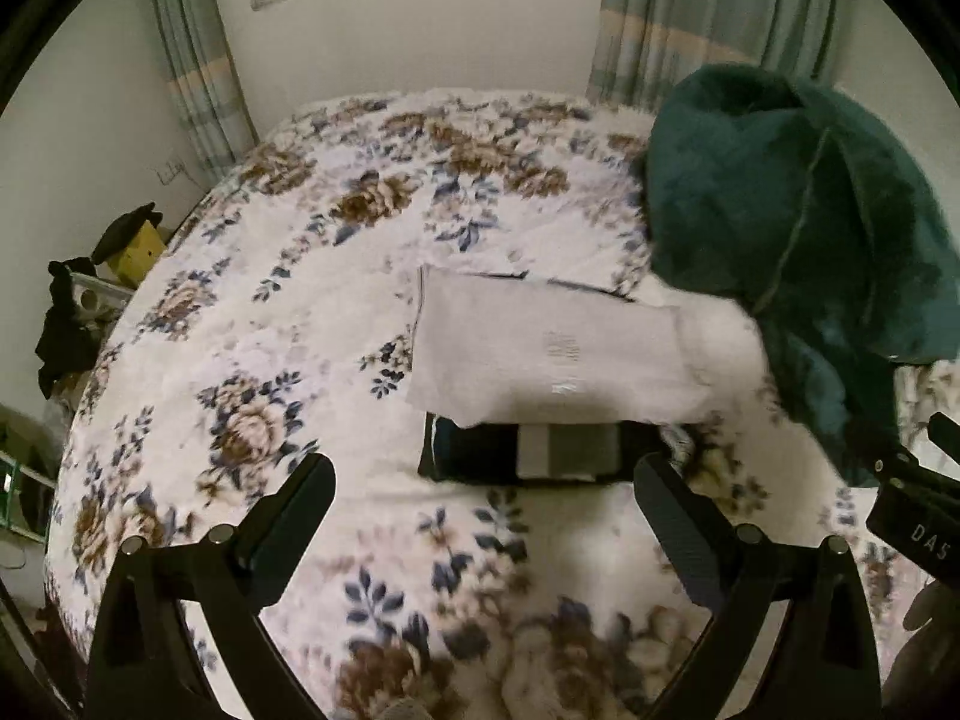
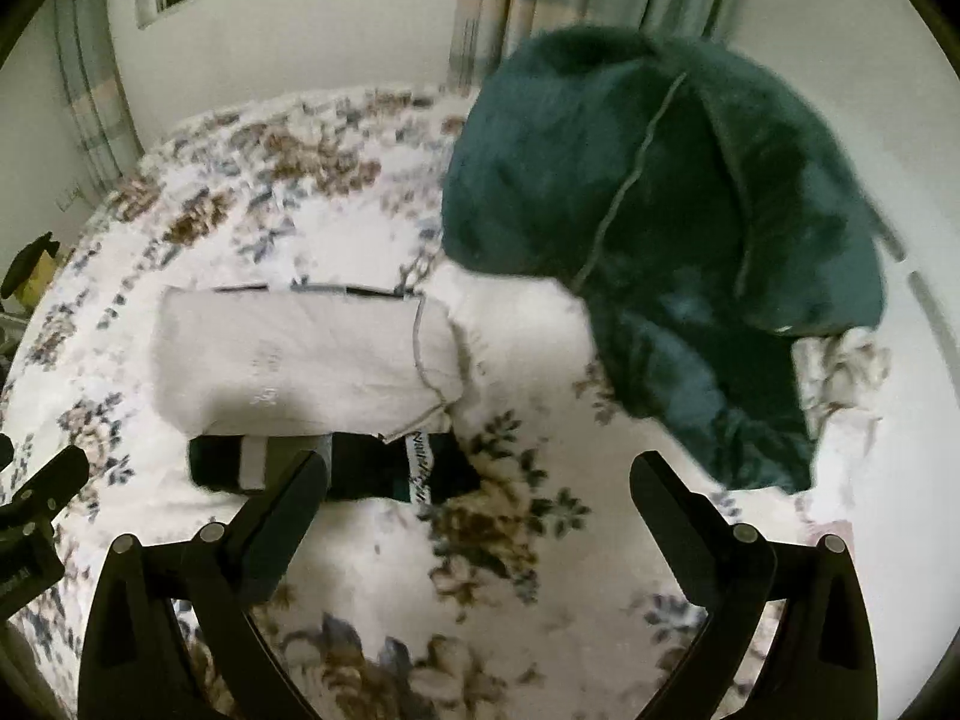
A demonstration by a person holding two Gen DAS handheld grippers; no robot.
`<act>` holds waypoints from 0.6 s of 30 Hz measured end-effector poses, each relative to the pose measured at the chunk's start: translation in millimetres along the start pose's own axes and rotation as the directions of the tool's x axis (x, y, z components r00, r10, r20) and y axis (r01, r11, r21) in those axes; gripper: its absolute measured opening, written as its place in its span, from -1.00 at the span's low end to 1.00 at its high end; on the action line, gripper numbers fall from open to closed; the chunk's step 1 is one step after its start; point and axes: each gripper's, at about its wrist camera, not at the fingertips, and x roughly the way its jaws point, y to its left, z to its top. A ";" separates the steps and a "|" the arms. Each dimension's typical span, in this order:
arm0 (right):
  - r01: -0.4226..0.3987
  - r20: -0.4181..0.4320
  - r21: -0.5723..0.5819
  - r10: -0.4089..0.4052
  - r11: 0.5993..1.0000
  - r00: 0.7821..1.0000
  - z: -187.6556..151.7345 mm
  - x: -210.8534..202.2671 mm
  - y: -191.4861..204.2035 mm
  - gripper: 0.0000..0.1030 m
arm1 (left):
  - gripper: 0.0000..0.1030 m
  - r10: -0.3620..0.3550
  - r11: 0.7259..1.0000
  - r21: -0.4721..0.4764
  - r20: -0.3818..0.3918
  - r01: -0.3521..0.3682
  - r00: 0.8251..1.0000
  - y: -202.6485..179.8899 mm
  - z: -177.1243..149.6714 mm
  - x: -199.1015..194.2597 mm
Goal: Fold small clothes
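A folded light grey garment (image 1: 552,354) lies on the floral bedspread (image 1: 312,312); it also shows in the right wrist view (image 2: 288,360). A folded dark garment with a pale stripe (image 1: 540,450) lies just in front of it, also in the right wrist view (image 2: 354,468). My left gripper (image 1: 486,498) is open and empty above the bed, in front of the dark garment. My right gripper (image 2: 480,498) is open and empty, its left finger over the dark garment's near edge.
A big dark green fleece blanket (image 1: 798,240) is heaped at the right, also in the right wrist view (image 2: 678,228). Beside the bed at the left stand a rack with dark clothes (image 1: 66,324) and a yellow box (image 1: 138,252). Curtains (image 1: 198,60) and a window wall stand behind.
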 end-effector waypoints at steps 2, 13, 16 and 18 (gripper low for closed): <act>0.002 0.030 0.008 -0.003 1.000 1.000 -4.6 -45.2 -10.3 0.99 | 0.98 -0.009 1.000 -0.005 0.016 0.009 1.000 -6.1 -3.8 -36.1; -0.033 0.213 0.038 0.024 0.999 0.977 -36.1 -283.8 -57.2 0.99 | 0.98 0.021 1.000 -0.004 0.154 -0.021 0.988 -14.6 -28.6 -221.8; -0.056 0.244 0.037 0.045 0.998 0.969 -45.1 -331.8 -65.3 0.99 | 0.98 0.022 1.000 -0.002 0.177 -0.022 0.984 -15.5 -38.7 -256.4; -0.071 0.261 0.036 0.059 0.997 0.964 -51.3 -357.4 -70.0 0.99 | 0.98 0.031 0.999 -0.003 0.200 -0.031 0.979 -16.4 -46.0 -279.9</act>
